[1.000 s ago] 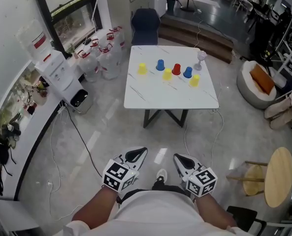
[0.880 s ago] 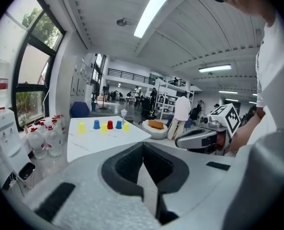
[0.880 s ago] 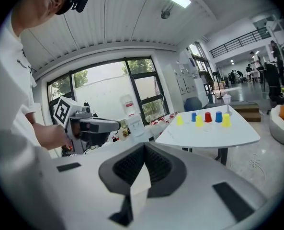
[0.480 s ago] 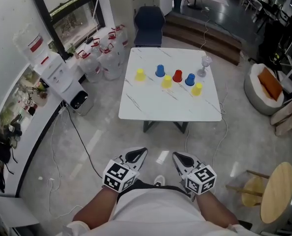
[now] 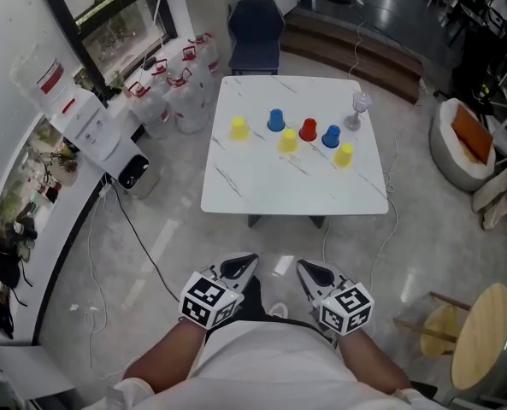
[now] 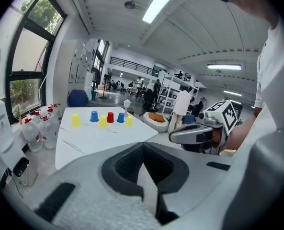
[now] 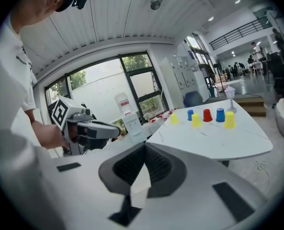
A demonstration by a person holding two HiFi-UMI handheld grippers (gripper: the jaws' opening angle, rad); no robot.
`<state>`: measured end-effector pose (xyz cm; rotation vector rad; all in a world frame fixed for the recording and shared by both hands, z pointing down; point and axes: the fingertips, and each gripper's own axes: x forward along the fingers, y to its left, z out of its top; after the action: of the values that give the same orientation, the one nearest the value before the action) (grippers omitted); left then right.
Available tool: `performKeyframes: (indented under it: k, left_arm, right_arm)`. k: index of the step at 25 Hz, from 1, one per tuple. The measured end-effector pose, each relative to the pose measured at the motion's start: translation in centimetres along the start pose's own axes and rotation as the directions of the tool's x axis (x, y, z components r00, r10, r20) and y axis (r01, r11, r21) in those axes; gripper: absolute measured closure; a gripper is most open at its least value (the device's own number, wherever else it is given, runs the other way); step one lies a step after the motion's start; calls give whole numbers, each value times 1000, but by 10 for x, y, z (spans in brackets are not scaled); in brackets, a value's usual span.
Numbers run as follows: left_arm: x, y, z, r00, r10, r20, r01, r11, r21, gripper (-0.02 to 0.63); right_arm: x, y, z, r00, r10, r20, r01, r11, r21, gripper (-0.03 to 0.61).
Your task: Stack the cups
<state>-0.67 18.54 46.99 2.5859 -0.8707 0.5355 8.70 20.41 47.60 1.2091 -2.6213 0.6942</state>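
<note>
Several upside-down cups stand on the white marble table [image 5: 296,186]: three yellow, two blue and one red. From left to right they run from a yellow cup [image 5: 238,127] past a blue cup [image 5: 275,120] and the red cup [image 5: 308,130] to another yellow cup [image 5: 344,155]. My left gripper [image 5: 246,261] and right gripper [image 5: 304,267] hang side by side close to my body, well short of the table. Both are shut with nothing in them. The left gripper view shows the red cup [image 6: 110,117] far ahead, and so does the right gripper view [image 7: 207,115].
A stemmed glass [image 5: 360,109] stands at the table's far right corner. A blue chair [image 5: 255,28] is behind the table, water jugs [image 5: 172,92] and a white dispenser [image 5: 91,126] to its left. A beanbag [image 5: 458,139] and a round wooden stool [image 5: 480,331] are at right. Cables cross the floor.
The table and cups have come nearer and lower in the head view as I walk towards them. Both grippers stay shut, held low in front of me.
</note>
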Motion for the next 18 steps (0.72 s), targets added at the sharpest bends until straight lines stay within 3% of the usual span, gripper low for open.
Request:
performKeyframes:
  k: [7, 18]
  left_arm:
    - [41, 51, 36, 999, -49, 14, 49, 998, 27, 606]
    - [87, 172, 97, 992, -124, 0, 123, 989, 86, 606]
  right_arm:
    - [50, -34, 25, 999, -41, -16, 41, 999, -1, 572]
    - [153, -97, 91, 987, -158, -23, 158, 987, -8, 572]
